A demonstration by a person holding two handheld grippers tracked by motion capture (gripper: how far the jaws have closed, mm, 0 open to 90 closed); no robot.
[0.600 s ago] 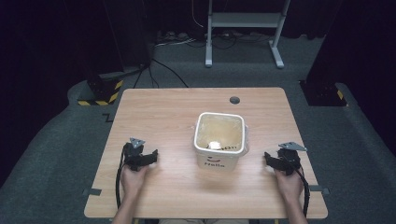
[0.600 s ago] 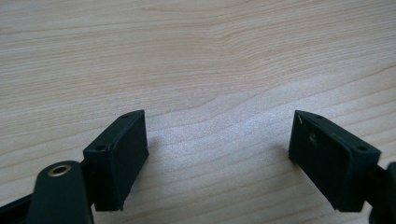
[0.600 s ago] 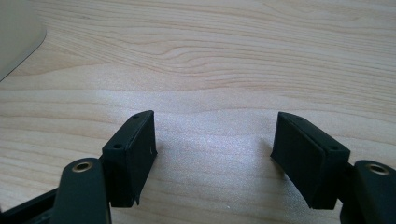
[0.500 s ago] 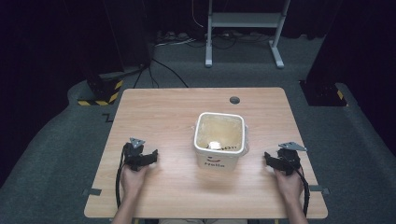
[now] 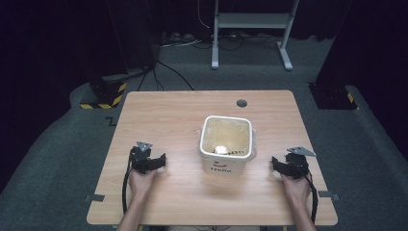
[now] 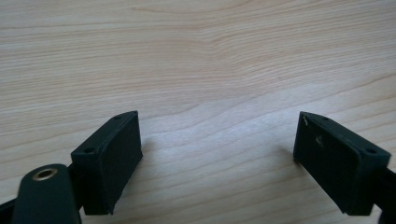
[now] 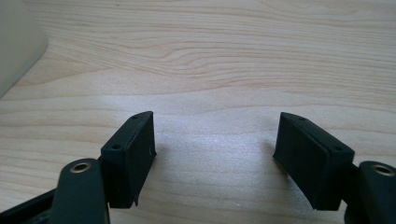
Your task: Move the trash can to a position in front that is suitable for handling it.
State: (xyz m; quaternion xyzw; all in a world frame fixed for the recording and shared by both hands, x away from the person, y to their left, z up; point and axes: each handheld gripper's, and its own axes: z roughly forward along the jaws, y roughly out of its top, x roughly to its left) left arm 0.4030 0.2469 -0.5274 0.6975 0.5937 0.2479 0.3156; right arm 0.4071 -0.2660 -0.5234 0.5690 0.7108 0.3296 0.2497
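Scene: a person sits at a pale wooden counter (image 5: 183, 120), a two-fingered gripper in each hand, forearms entering from the near edge.
Bucket: a white square bucket (image 5: 226, 150) stands upright near the middle of the counter, between the two grippers and apart from both; dark lettering marks its near wall.
Inside the bucket: a small white object (image 5: 220, 149) lies at the near side of the yellowish interior; what it is cannot be made out.
Left gripper: the left gripper (image 5: 153, 162) rests low over the counter, well to the left of the bucket, a grey plate on top.
Left fingers: in the left gripper view the black fingers (image 6: 108, 161) stand released and wide apart, bare wood grain between them.
Right gripper: the right gripper (image 5: 281, 166) sits near the counter's right edge, just right of the bucket, its cable trailing back along the hand.
Right fingers: the right gripper view shows the fingers (image 7: 131, 153) spread wide over bare wood, grasping nothing, with the bucket's pale wall (image 7: 16, 39) at the upper left corner.
Surroundings: a grey metal stand (image 5: 250, 29) rises on the dark floor beyond the counter's far edge.
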